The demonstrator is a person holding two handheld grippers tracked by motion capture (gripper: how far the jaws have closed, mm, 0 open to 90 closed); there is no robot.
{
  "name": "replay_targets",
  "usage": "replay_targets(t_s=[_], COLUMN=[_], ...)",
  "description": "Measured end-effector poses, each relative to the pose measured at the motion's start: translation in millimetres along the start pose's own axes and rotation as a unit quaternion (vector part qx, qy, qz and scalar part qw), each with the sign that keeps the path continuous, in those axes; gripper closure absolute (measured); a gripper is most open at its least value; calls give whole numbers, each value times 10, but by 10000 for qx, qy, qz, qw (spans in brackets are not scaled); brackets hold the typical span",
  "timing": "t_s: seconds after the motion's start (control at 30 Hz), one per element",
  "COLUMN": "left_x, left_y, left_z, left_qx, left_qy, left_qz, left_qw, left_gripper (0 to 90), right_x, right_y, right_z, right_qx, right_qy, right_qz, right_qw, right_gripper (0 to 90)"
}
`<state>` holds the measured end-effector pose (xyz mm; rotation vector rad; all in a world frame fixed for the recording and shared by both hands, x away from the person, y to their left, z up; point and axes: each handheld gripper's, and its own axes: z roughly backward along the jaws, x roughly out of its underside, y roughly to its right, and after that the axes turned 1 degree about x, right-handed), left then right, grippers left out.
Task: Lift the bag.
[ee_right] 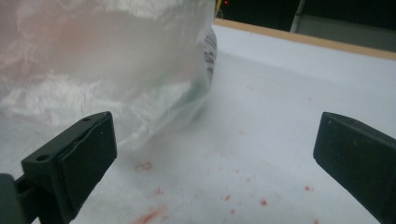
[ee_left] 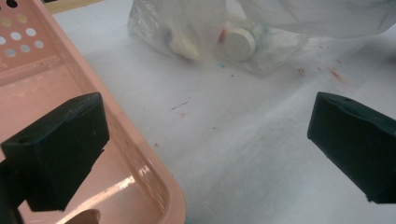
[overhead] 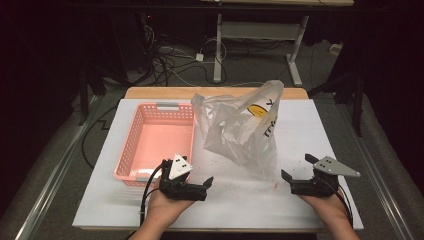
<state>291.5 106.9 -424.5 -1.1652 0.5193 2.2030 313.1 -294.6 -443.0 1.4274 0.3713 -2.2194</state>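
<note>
Both grippers, left [overhead: 196, 183] and right [overhead: 299, 172], hold fingers apart near a plastic bag [overhead: 240, 127] of small items beside an empty pink basket [overhead: 131, 145].

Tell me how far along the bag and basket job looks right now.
Nothing looks done yet: the pink basket is empty and the plastic bag sits beside it with items inside, such as a white round container. Nothing is in hand; the left hand-held gripper and right hand-held gripper are both open, apart from the bag. Judging by that, all the handling seems left to do.
</note>
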Motion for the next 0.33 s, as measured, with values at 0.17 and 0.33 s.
replay_targets(t_s=[0.17, 0.33], left_x=[40, 50], left_y=[10, 14], left_z=[-11, -6], left_qx=[-65, -72], left_qy=[78, 135], left_qz=[-25, -11], left_qw=[9999, 9999], left_gripper=[0, 0], right_x=[139, 162], right_y=[-8, -23], right_z=[3, -10], right_qx=[22, 0], right_qy=[-11, -8], right_qz=[-150, -12], right_qw=[9999, 10000], right_gripper=[0, 0])
